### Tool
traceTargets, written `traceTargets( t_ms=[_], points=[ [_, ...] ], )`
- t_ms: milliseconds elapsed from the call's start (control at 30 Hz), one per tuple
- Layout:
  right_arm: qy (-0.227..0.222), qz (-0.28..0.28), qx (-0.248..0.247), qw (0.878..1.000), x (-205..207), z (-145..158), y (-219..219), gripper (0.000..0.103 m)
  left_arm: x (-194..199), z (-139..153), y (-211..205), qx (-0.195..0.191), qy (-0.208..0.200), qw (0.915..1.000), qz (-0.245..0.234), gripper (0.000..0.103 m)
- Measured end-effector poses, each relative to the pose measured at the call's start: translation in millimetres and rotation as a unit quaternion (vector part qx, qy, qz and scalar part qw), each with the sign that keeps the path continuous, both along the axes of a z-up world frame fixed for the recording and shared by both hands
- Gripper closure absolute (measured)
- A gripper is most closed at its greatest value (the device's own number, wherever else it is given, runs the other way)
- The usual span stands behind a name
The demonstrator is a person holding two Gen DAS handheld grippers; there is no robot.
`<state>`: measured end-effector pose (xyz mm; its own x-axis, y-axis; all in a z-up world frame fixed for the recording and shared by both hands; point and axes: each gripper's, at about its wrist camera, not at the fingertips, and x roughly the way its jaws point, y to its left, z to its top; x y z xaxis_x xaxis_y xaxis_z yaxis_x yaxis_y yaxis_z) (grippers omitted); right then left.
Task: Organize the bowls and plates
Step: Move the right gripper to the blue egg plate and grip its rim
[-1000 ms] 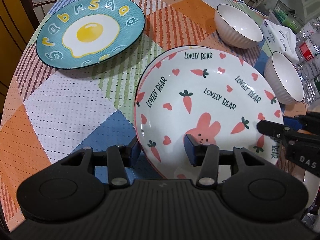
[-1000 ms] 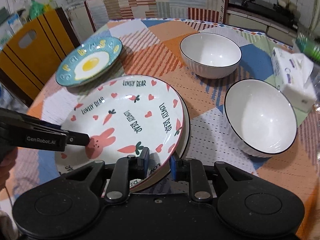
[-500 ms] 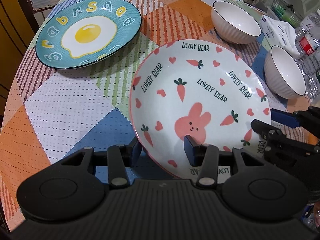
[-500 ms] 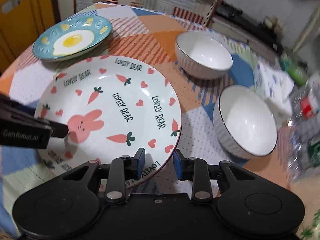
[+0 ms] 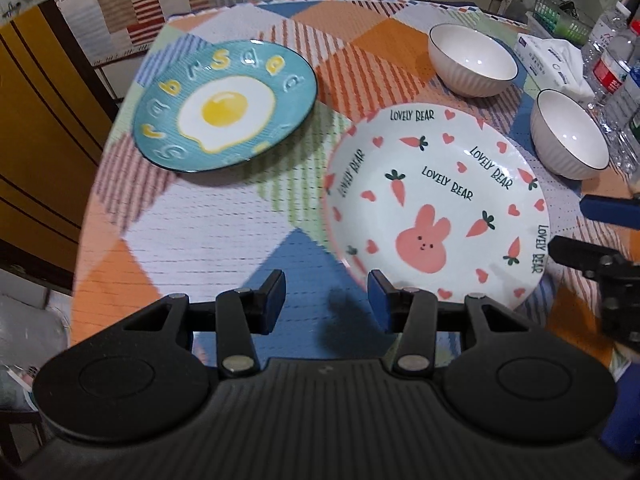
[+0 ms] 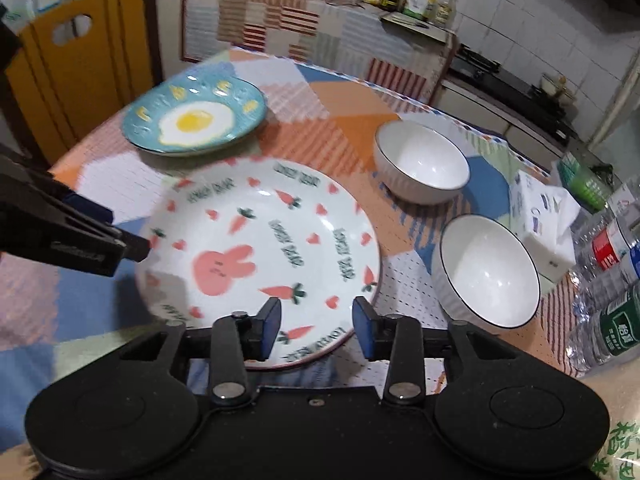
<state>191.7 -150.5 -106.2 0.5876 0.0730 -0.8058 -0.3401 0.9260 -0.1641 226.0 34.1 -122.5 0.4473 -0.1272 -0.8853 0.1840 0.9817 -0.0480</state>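
Kitchen setting: your round table (image 5: 224,216) carries a patchwork cloth of orange, blue, white and green squares, with a tiled wall and a cluttered counter behind in the right wrist view.

Largest item on it is the rabbit plate (image 5: 436,208), white with carrots, hearts and "LOVELY BEAR" lettering, lying flat near the table's near edge. Whether a second plate sits under it you cannot tell from these views. Beyond it and to the left, well apart, lies the egg plate (image 5: 224,104), teal with a fried egg and raised letters.

Two white ribbed bowls stand upright on the right: the far bowl (image 6: 422,166) and the near bowl (image 6: 488,270), close together but not touching, each empty. A tissue pack (image 6: 540,216) sits just beyond the near bowl, with water bottles (image 6: 608,276) at the table's right edge.

Your left gripper (image 5: 326,300) hangs over bare cloth just left of the rabbit plate's rim, jaws partly apart, nothing between them. Your right gripper (image 6: 316,326) has just been opening; its pads straddle the rabbit plate's near rim with a gap on both sides, gripping nothing.
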Motion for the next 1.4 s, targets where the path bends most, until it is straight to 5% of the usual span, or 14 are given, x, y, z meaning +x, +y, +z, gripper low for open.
traceTargets(
  t_ms=[200,333,533,633,733,867,967,1167,1300,1400],
  points=[
    [-0.011,0.054,0.057,0.997,-5.7,41.6,7.5,0.047,-3.6,40.4,24.9,-0.037,-0.066,0.9967,-0.03,0.057],
    [-0.029,0.089,0.103,0.99,6.5,64.4,19.2,0.045,6.1,61.7,46.3,-0.046,-0.096,0.9943,-0.007,0.051],
    [-0.063,0.111,0.18,0.975,51.7,74.1,36.2,0.043,39.3,60.1,76.1,-0.018,-0.126,0.9914,0.031,0.041],
    [-0.073,0.136,0.207,0.966,75.3,73.3,40.6,0.042,56.7,47.5,94.1,-0.044,-0.121,0.9908,0.042,0.039],
    [-0.052,0.184,0.214,0.958,103.2,63.7,49.3,0.04,76.4,28.3,102.2,-0.025,-0.109,0.9926,0.048,0.039],
    [-0.001,0.222,0.124,0.967,146.3,29.5,77.0,0.04,102.2,-3.0,119.6,-0.042,-0.091,0.9916,0.082,0.036],
    [0.005,0.186,0.124,0.975,174.4,5.1,80.9,0.04,116.8,-24.0,132.4,-0.05,-0.083,0.9884,0.116,0.036],
    [0.067,0.05,0.223,0.971,218.4,-46.1,62.5,0.04,135.9,-51.4,136.7,-0.018,-0.08,0.9909,0.107,0.036],
    [0.098,-0.01,0.282,0.954,230.5,-71.5,53.1,0.045,153.1,-68.7,151.0,-0.127,-0.009,0.9863,0.105,0.036],
    [0.101,-0.02,0.279,0.955,234.2,-83.0,56.3,0.051,157.2,-69.4,153.6,-0.135,-0.022,0.9836,0.118,0.036]
  ],
)
